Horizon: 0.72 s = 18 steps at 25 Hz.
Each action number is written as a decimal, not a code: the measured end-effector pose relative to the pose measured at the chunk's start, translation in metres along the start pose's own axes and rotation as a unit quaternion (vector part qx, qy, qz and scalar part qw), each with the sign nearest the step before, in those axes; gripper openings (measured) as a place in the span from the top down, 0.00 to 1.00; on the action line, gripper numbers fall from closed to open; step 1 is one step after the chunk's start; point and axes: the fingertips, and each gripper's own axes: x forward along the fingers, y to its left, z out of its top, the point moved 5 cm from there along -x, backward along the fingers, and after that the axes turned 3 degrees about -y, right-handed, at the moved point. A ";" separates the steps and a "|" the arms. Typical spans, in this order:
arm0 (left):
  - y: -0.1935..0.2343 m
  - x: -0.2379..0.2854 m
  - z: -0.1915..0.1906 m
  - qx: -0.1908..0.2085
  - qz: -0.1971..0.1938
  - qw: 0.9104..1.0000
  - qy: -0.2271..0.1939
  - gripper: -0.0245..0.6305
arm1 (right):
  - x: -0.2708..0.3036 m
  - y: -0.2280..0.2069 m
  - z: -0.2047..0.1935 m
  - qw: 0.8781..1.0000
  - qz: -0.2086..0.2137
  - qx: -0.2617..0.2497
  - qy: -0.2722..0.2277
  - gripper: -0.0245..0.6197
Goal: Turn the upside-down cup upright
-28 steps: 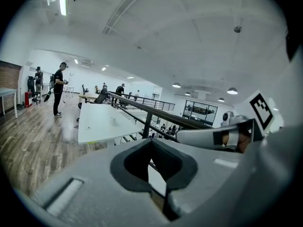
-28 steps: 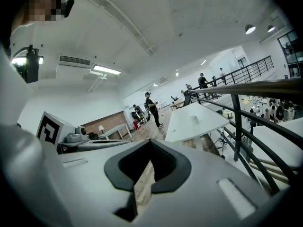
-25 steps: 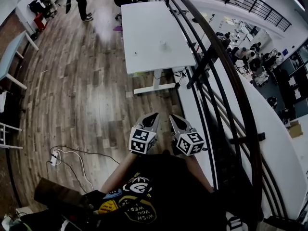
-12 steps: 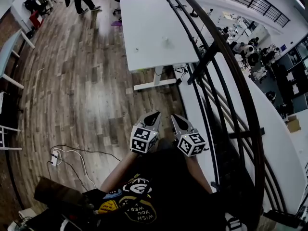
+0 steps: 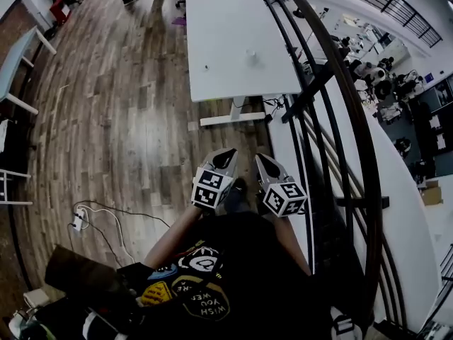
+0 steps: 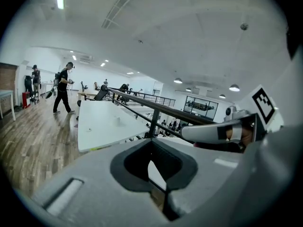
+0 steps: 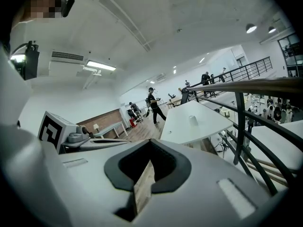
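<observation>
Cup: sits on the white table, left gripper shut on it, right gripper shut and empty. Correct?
One thing is wrong: the left gripper is not on the cup. The left gripper view shows its jaws together with nothing between them, and the cup stands far ahead of it. The rest holds: the cup sits on the white table, and the right gripper is shut and empty.
</observation>
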 end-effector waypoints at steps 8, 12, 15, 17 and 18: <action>0.020 0.084 0.049 0.008 0.040 0.999 -0.002 0.96 | 0.044 -0.070 0.062 1.000 0.024 -0.004 -0.015 0.97; 0.021 0.114 0.069 0.003 0.045 0.999 -0.009 0.96 | 0.060 -0.095 0.073 0.999 0.033 -0.006 -0.001 0.97; 0.023 0.134 0.070 0.017 0.045 0.999 0.012 0.96 | 0.072 -0.111 0.072 0.999 0.035 -0.006 0.013 0.97; 0.030 0.147 0.068 0.019 0.045 0.999 0.020 0.96 | 0.085 -0.121 0.068 0.999 0.037 -0.007 0.026 0.97; 0.035 0.154 0.067 0.018 0.045 0.999 0.022 0.96 | 0.093 -0.126 0.066 0.999 0.037 -0.009 0.031 0.97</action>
